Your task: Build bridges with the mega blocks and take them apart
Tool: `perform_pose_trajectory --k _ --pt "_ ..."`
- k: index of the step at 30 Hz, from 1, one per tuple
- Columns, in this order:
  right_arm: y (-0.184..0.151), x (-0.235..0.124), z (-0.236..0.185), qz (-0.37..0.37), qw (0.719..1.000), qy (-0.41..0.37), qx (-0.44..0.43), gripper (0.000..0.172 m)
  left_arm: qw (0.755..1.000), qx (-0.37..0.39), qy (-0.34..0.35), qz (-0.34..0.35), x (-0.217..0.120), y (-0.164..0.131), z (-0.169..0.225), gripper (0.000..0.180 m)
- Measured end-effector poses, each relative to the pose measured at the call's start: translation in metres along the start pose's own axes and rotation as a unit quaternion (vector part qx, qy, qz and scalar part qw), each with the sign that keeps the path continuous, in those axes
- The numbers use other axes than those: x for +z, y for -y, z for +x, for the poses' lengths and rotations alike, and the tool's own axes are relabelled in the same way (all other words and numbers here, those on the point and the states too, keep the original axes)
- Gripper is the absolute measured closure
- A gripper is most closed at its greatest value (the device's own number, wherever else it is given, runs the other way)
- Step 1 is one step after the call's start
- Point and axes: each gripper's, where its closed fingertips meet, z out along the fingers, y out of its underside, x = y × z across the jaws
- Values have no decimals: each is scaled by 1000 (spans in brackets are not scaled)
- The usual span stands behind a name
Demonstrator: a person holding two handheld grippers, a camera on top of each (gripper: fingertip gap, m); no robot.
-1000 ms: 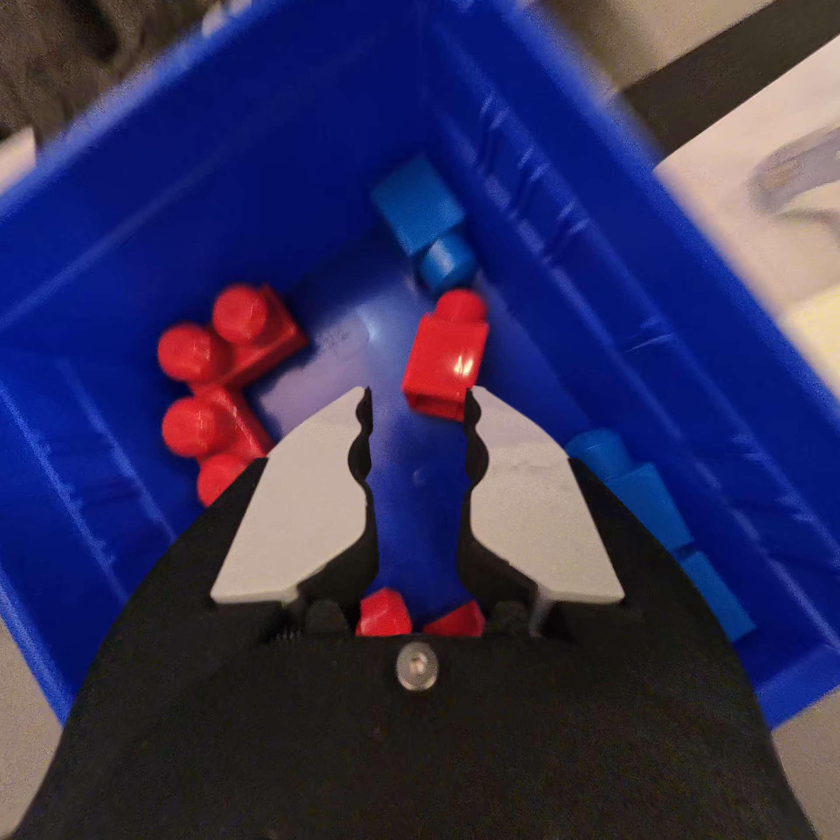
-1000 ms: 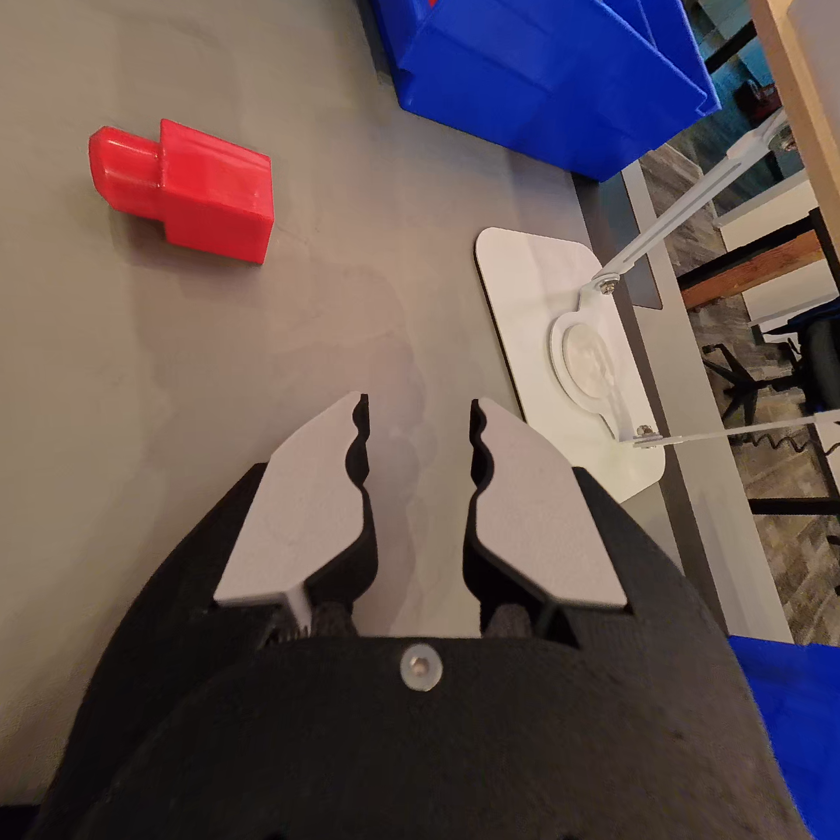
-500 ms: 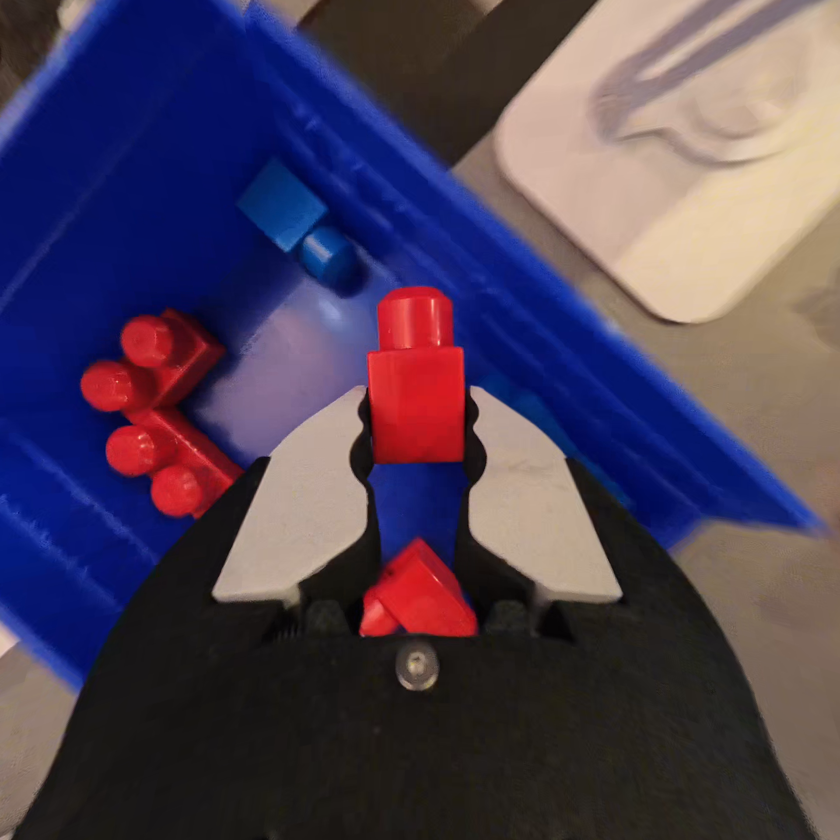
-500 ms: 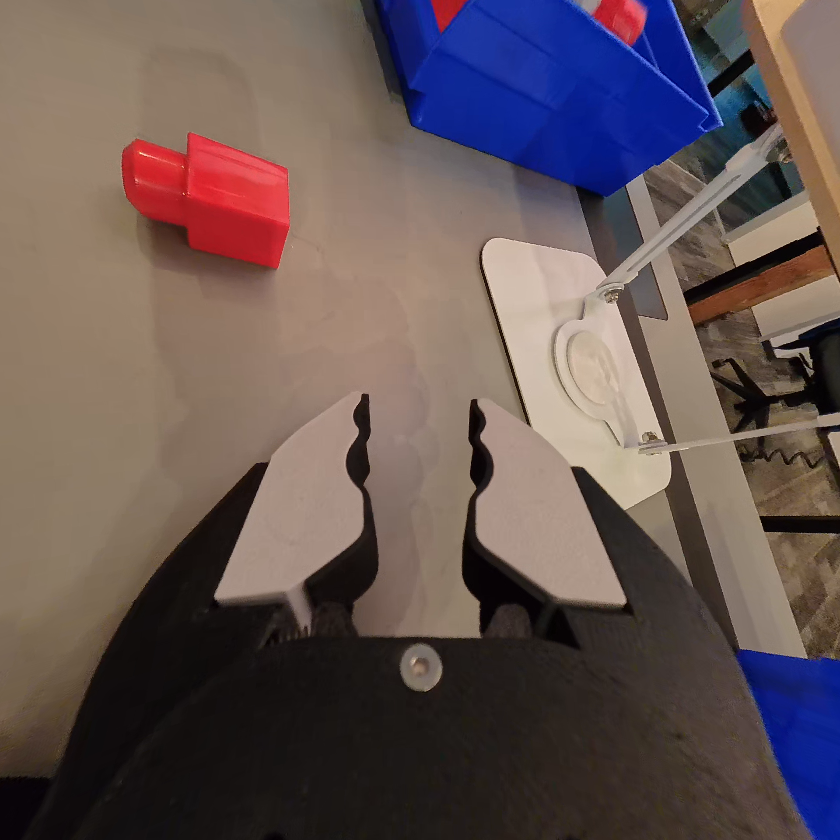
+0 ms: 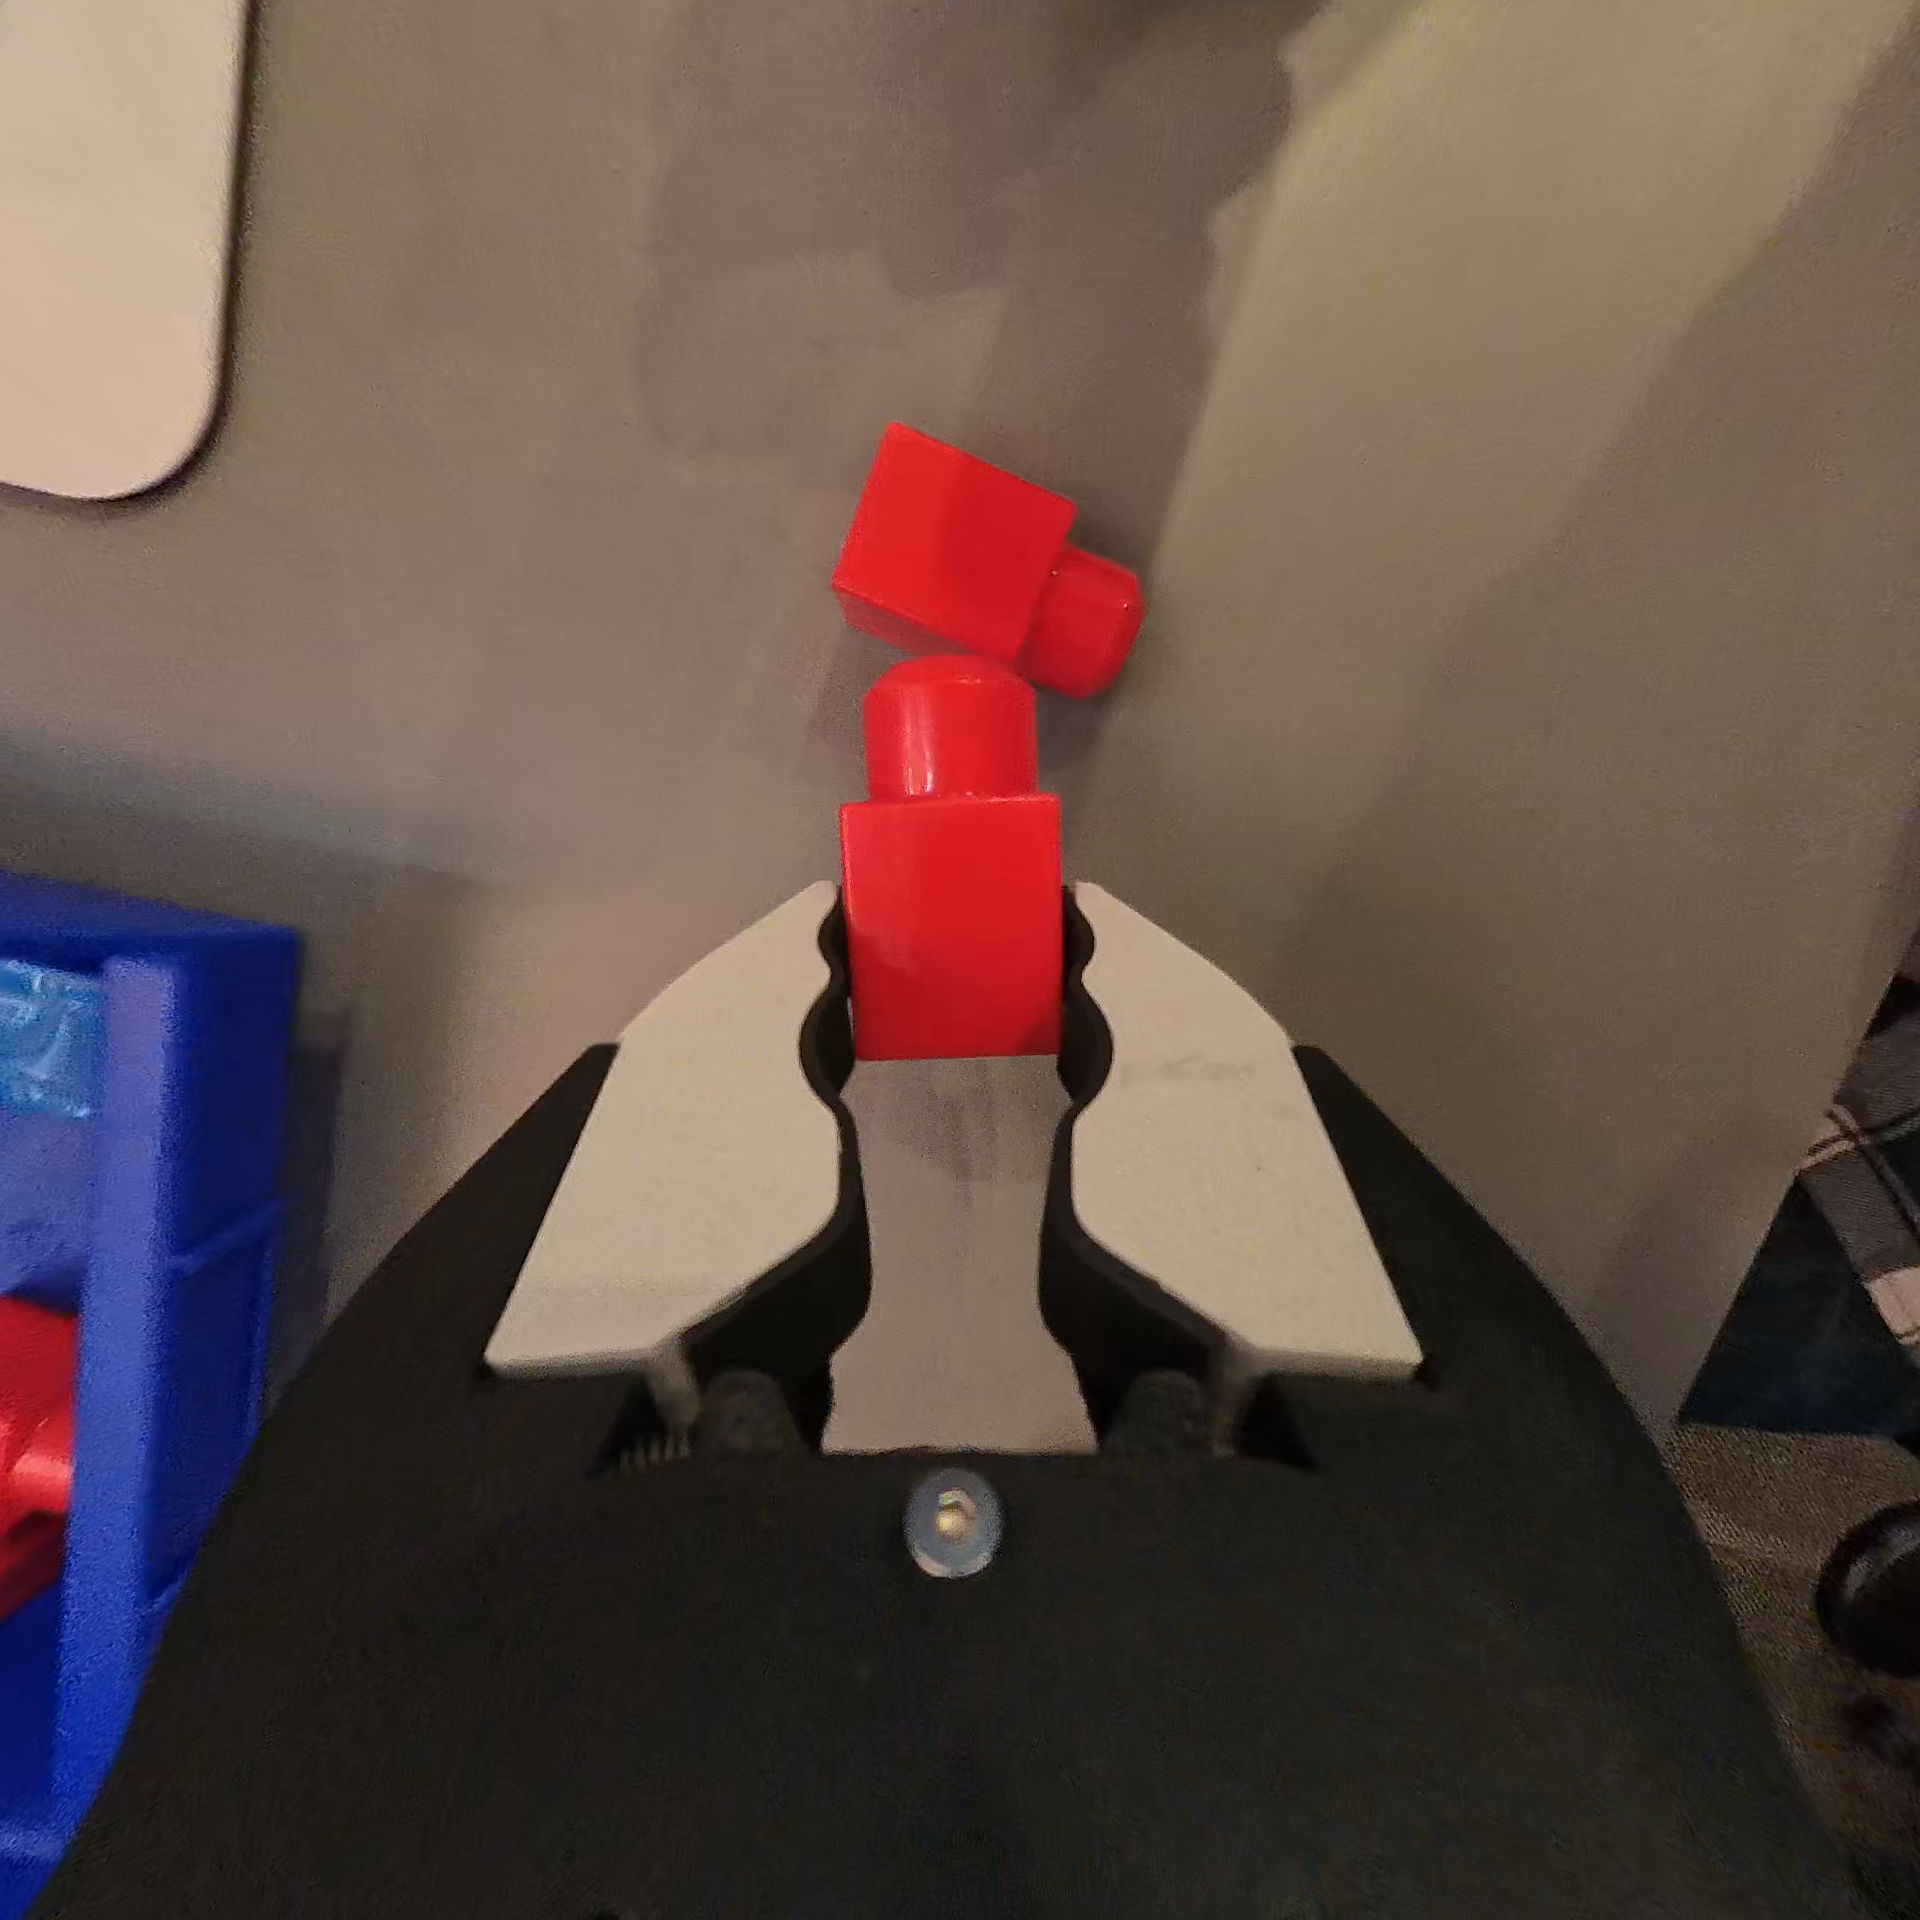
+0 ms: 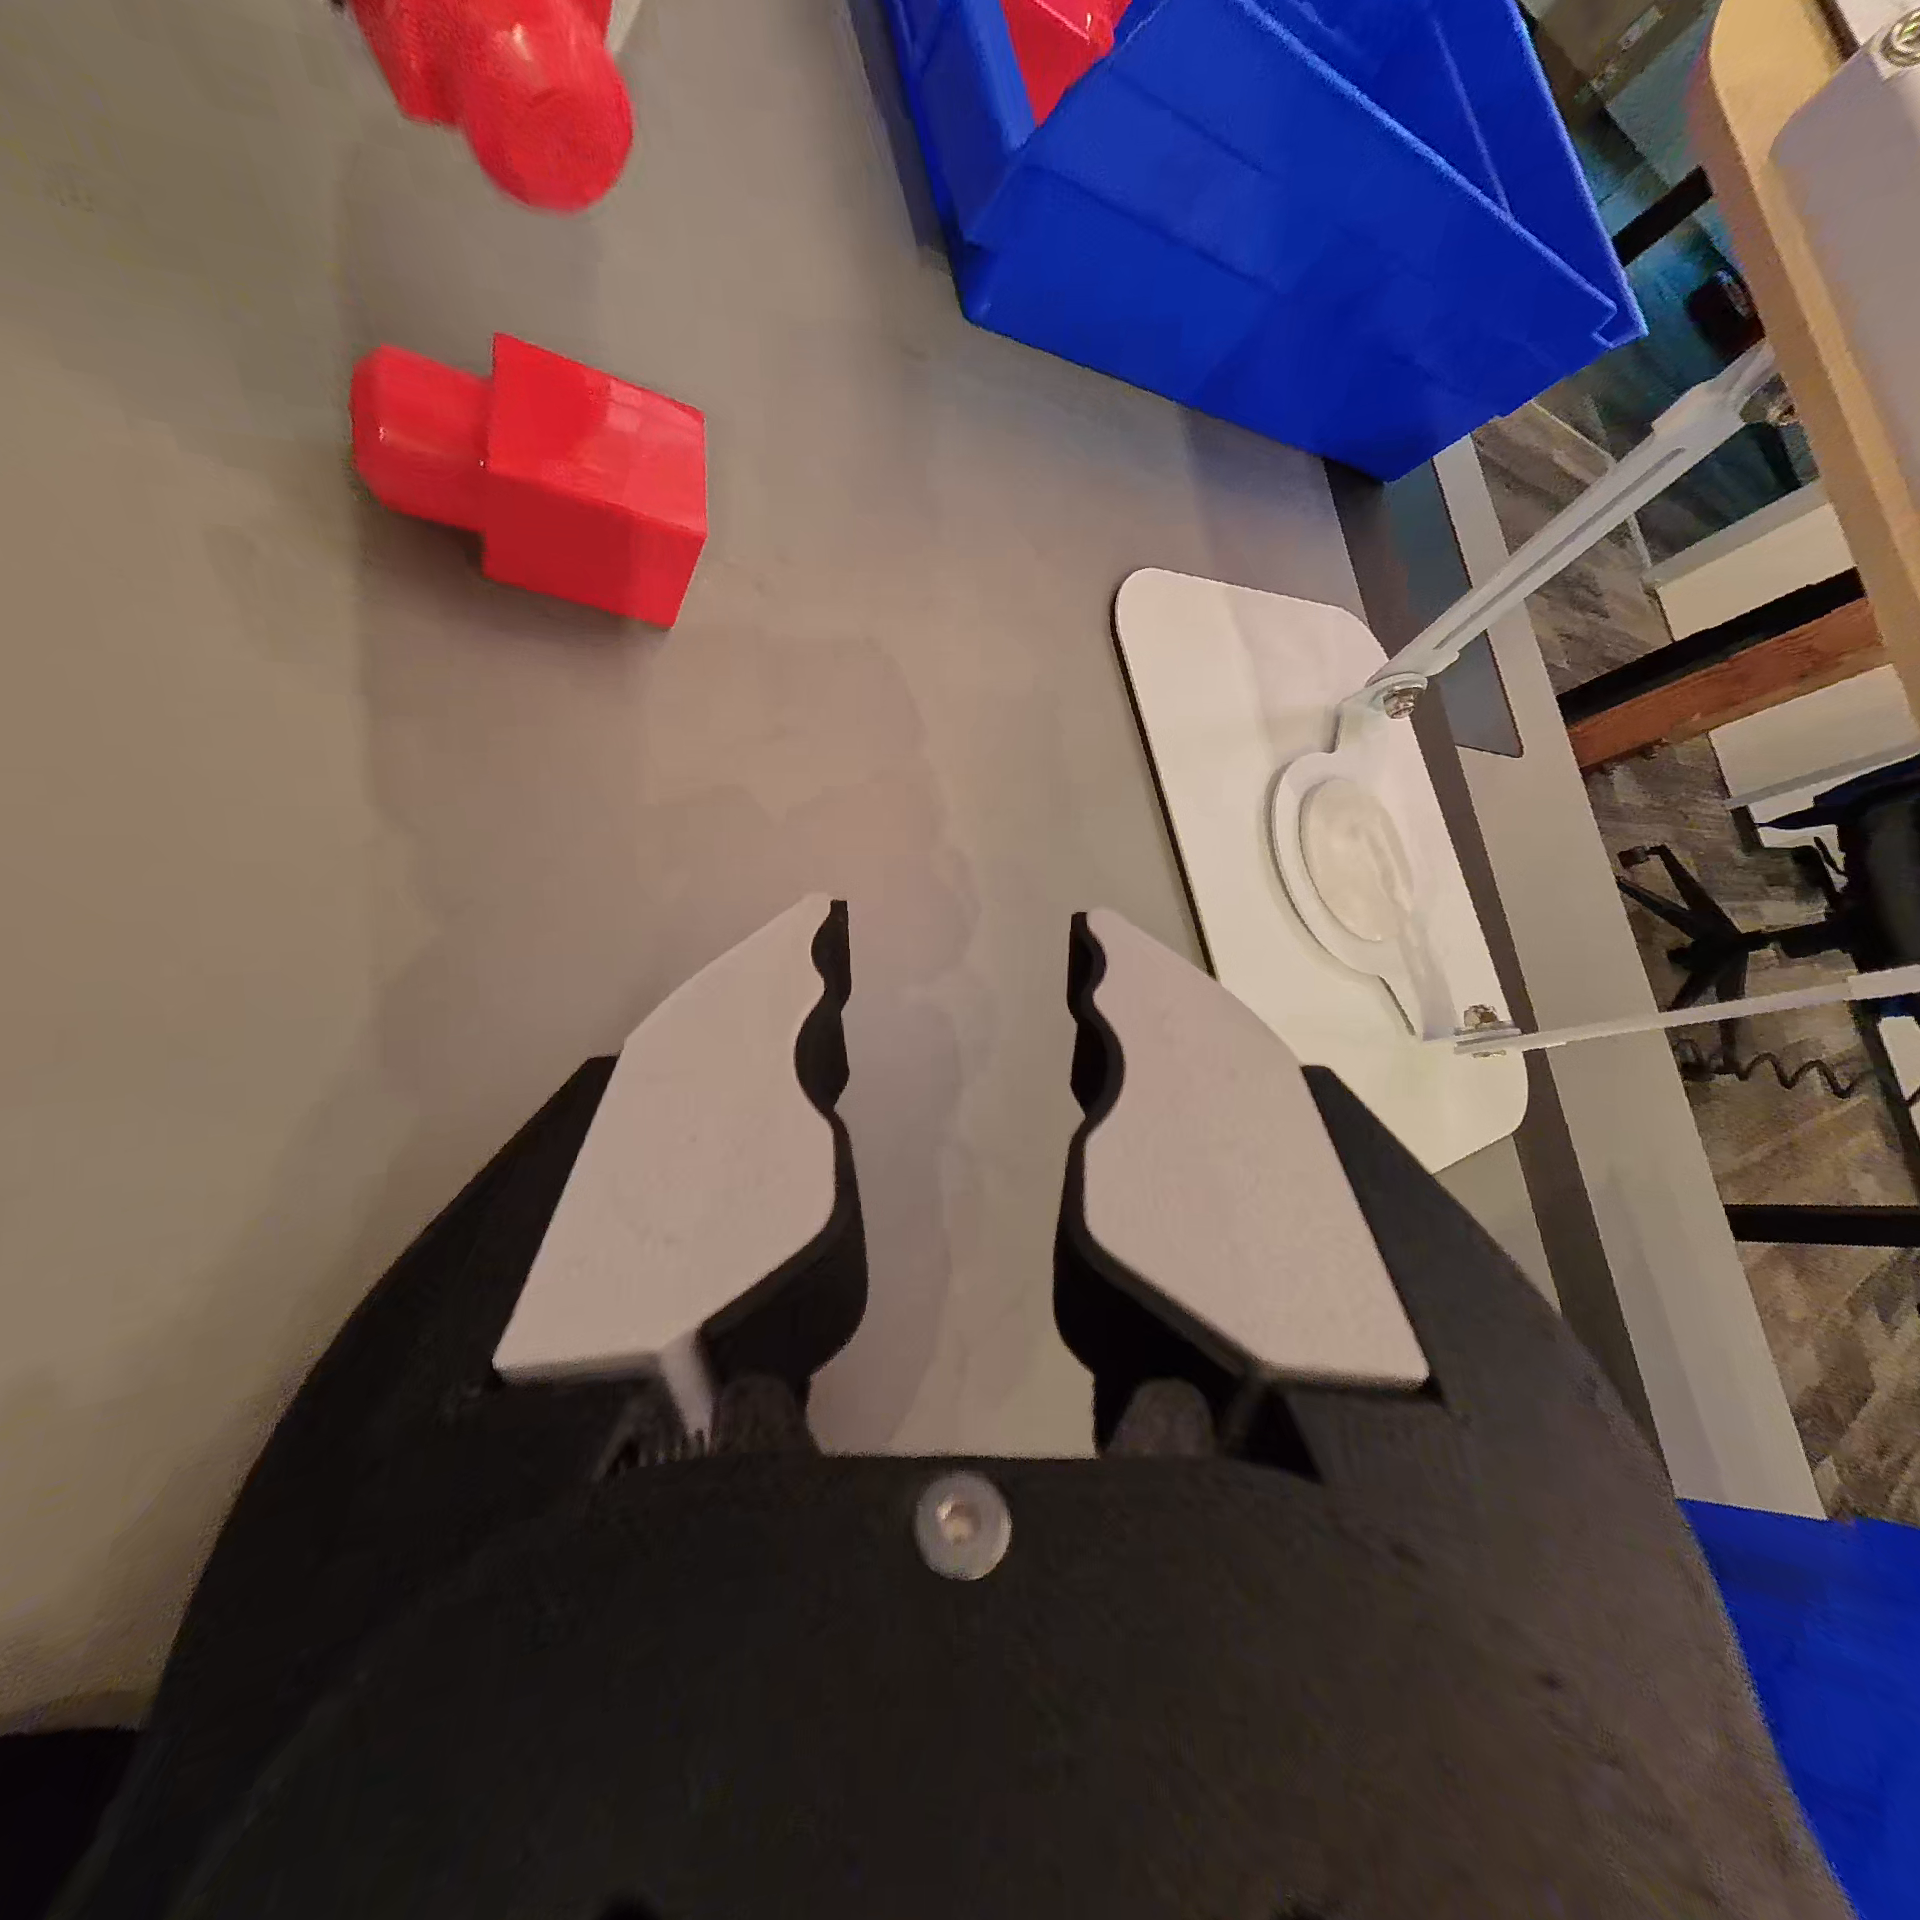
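The left gripper (image 5: 954,935) has lifted one red single-stud block (image 5: 951,925) out of the blue bin (image 5: 135,1143), both pads pressed on its sides. It hangs above the grey table (image 5: 468,520), just short of a second red block (image 5: 961,556) lying there. The right gripper (image 6: 958,966) hovers parted, its grasp bare.

Blurred red block (image 6: 499,94) cut by top edge, blue bin (image 5: 125,1195) cropped at left

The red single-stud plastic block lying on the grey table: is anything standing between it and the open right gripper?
Nothing visible. Only bare grey table lies between the right gripper and the lying red single-stud block.
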Motion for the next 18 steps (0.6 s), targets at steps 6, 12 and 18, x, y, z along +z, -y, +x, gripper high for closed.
perform_pose_trajectory --k 6,12,18 --pt "-1 0 -1 1 1000 6 1 132 999 29 -46 -1 32 4 16 141" --pt "-1 0 -1 9 1000 14 7 132 999 1 18 35 -16 3 -31 107" --pt "-1 1 -4 11 1000 23 7 132 988 2 134 -80 -71 -54 -161 132"
